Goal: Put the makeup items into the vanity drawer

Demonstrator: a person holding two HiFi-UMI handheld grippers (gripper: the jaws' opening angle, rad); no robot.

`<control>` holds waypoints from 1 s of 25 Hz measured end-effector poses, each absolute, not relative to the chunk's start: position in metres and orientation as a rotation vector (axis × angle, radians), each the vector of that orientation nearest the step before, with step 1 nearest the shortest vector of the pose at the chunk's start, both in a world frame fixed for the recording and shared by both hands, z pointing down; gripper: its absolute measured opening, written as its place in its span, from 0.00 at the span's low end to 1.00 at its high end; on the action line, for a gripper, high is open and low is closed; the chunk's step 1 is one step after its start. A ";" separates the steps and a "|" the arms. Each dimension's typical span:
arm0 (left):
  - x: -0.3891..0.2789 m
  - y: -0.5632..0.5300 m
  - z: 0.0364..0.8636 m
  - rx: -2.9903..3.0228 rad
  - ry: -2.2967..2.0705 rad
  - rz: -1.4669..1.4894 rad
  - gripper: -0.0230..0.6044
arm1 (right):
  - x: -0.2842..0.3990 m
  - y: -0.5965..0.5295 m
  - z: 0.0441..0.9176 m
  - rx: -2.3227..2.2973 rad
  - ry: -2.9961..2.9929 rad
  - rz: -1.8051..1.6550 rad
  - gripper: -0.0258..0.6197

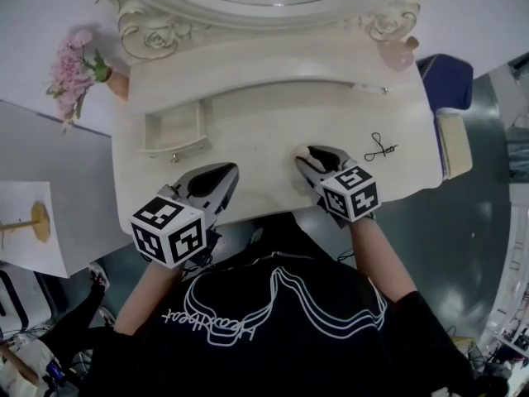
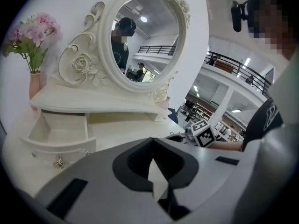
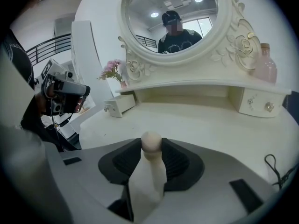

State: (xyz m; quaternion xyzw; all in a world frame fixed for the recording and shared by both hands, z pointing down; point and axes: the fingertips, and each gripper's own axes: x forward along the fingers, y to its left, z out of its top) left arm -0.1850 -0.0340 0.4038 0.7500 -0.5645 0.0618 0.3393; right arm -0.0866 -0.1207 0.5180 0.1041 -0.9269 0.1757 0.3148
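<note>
1. The drawer [image 1: 173, 129] sits open near the vanity top's [image 1: 273, 122] left edge, with a black loopy thing [image 1: 380, 149] near the right edge.
2. The right gripper [image 1: 318, 160] is clamped on a round-topped beige makeup item [image 3: 151, 143] by the front edge. The item's lower part is hidden.
3. The left gripper [image 1: 213, 180] is clenched and empty.

We note pink flowers [image 1: 73, 64] in vase [image 2: 35, 85] left of oval mirror [image 2: 142, 36], pink bottle [image 3: 265, 62] at mirror's right; black wire loop [image 1: 380, 149] lies on tabletop [image 1: 264, 131], near right edge.

Large open hall with mezzanine railings [image 2: 220, 59] around a white vanity table [image 1: 264, 139].
</note>
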 end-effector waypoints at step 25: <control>-0.231 0.052 0.377 1.881 -1.631 0.023 0.04 | -0.145 -0.047 0.440 0.130 -2.569 0.438 0.24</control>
